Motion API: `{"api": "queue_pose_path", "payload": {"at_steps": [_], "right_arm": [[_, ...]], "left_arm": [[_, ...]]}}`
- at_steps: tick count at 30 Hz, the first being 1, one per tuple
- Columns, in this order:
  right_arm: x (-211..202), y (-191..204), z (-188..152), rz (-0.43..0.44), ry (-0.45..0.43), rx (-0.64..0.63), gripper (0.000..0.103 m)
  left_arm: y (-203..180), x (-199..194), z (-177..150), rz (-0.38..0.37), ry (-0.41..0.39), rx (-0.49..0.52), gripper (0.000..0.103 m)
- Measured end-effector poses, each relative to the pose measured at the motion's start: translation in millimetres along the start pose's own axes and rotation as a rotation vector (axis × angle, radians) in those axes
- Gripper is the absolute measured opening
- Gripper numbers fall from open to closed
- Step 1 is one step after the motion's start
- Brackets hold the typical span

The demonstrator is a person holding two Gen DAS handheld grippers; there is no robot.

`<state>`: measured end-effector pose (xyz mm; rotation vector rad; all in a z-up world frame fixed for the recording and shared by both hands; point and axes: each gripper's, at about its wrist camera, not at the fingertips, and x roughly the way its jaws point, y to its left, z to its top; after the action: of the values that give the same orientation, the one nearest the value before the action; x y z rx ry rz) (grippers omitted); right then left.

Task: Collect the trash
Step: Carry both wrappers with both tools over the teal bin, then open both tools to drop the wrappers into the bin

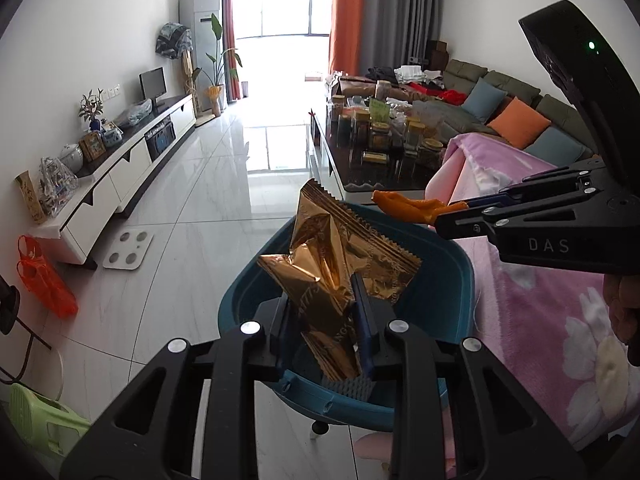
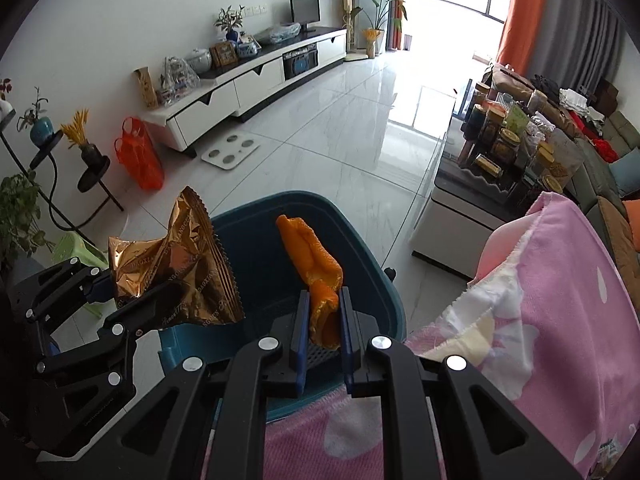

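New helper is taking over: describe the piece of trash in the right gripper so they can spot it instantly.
Find the teal bin on the white floor beside the pink blanket. Over it, the right gripper pinches an orange peel. Unlike the shiny gold wrapper in the left gripper, it is matte, bright orange and limp.

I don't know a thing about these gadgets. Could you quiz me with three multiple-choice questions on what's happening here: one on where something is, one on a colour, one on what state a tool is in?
1. Where is the teal bin?
A. On the TV cabinet
B. On the floor beside the pink blanket
C. On the sofa

2. What colour is the crinkled wrapper in the left tool?
A. Gold
B. Green
C. White

3. What is the right tool doing?
A. Standing open and empty
B. Lying in the bin
C. Clamped on an orange peel

Answers: 1 B, the bin stands on the tiles against the blanket's edge. 2 A, the foil shines gold in both views. 3 C, the peel sits pinched between its fingers above the bin.
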<state>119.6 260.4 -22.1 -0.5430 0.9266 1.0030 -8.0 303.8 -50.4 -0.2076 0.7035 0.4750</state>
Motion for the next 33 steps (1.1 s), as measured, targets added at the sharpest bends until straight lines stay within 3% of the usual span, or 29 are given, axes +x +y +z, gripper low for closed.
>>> {"api": "queue_pose_path", "payload": {"at_steps": [9, 21, 24, 25, 26, 27, 33], "right_arm": [[37, 9, 5, -0.015, 0.113, -0.047, 0.012], [60, 19, 7, -0.045, 0.175, -0.112, 0.012], [61, 19, 8, -0.058, 0.173, -0.122, 0.015], [60, 19, 8, -0.064, 0.168, -0.12, 0.025], [59, 19, 9, -0.074, 0.164, -0.117, 0.041], [57, 17, 9, -0.077, 0.151, -0.112, 0.044], [43, 10, 13, -0.071, 0.09, -0.092, 0.048]], "left_arm": [[-15, 54, -5, -0.022, 0.096, -0.008, 0.027], [-30, 99, -4, -0.013, 0.172, -0.008, 0.034], [-31, 103, -4, -0.01, 0.176, -0.006, 0.042], [-31, 104, -4, -0.012, 0.173, -0.006, 0.05], [-31, 104, -5, -0.017, 0.169, -0.007, 0.059], [-31, 103, -4, -0.009, 0.162, -0.007, 0.061], [-28, 88, 3, 0.004, 0.115, -0.018, 0.079]]}}
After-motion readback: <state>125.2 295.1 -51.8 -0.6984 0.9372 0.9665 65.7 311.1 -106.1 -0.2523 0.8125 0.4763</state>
